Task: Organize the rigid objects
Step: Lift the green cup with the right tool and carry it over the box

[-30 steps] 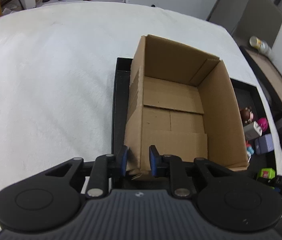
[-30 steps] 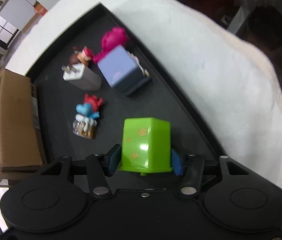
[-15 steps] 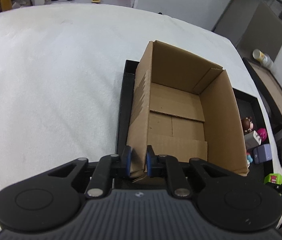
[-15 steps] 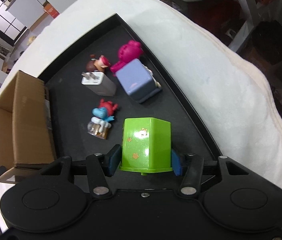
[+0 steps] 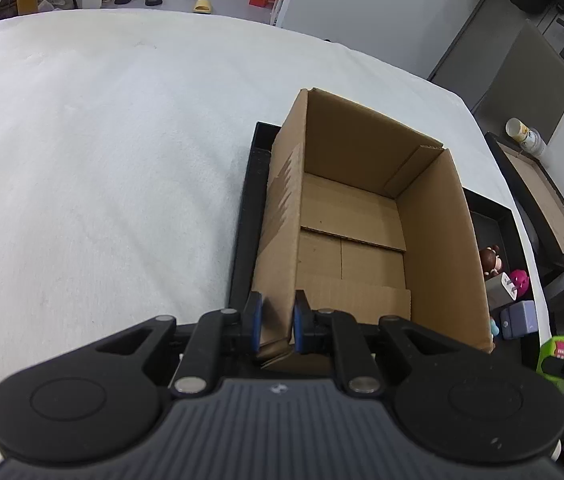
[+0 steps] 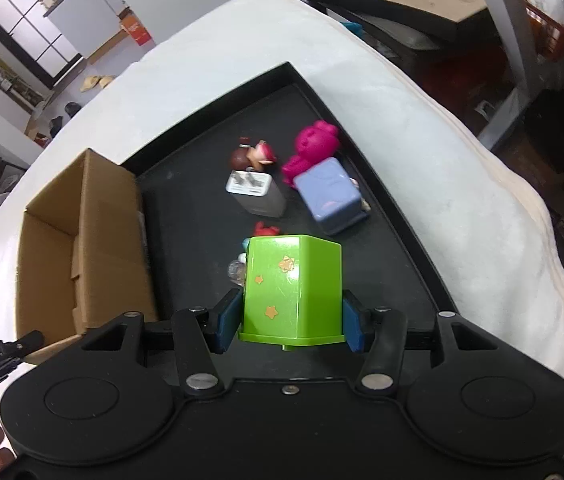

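Right wrist: glossy green cube (image 6: pixel 291 286)

Were all matte black plastic, both grippers. Had ribbed grey housing across the back of the left gripper (image 5: pixel 275 326), with a tiny pale logo centred just behind the fingers. Carried blue pads (image 5: pixel 255 324) on short black fingers, silver screw heads on the linkage arms just behind those, and a big round disc moulded either side of the screws. Same build on the right gripper (image 6: pixel 291 320), only smooth black behind the screws, one small screw dead centre.
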### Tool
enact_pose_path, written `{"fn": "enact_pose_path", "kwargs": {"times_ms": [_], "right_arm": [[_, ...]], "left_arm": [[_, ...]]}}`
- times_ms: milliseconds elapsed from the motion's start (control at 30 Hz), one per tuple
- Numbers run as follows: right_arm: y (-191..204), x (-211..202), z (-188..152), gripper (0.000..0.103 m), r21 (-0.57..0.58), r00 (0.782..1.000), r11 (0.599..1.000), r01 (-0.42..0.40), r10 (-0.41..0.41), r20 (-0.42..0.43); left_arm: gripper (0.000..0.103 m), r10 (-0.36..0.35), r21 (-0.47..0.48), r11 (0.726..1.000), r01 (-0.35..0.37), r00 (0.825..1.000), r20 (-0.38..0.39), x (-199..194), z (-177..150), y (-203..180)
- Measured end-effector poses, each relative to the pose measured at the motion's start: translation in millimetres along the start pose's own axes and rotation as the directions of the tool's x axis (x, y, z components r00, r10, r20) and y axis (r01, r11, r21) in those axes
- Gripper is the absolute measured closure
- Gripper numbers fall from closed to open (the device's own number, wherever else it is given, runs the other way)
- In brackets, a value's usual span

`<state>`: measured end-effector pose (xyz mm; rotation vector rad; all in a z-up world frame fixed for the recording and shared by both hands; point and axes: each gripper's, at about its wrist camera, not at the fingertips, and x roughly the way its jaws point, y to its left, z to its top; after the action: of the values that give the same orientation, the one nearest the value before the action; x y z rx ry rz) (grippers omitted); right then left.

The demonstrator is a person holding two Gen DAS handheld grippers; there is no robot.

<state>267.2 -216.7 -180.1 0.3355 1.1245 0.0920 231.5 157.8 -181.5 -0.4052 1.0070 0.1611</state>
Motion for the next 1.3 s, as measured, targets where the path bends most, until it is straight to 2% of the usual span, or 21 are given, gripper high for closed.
{"fn": "enact_pose_path", "kwargs": {"times_ms": [667, 1033, 1300], "right_arm": [[56.8, -7.8, 14.7, 0.052, -0.115, 0.998, 0.992, -0.053, 0.057, 0.031], [100.5, -14.1, 28.2, 0.052, -0.226, 0.992, 0.969, -0.097, 0.113, 0.059], [139.3, -2.6, 28.4, 0.052, -0.298, 0.987, 0.944, -0.145, 0.160, 0.026]], "left_arm": [[0.088, -0.034, -0.012, 0.999, 0.033, 0.998, -0.051, 1.6, -1.6, -1.0], [0.087, -0.053, -0.013, 0.999, 0.052, 0.996, -0.075, 5.6, 0.6, 0.4], [0.087, -0.077, -0.008, 0.997, 0.076, 0.993, -0.088, 6.8, 1.0, 3.1]]}}
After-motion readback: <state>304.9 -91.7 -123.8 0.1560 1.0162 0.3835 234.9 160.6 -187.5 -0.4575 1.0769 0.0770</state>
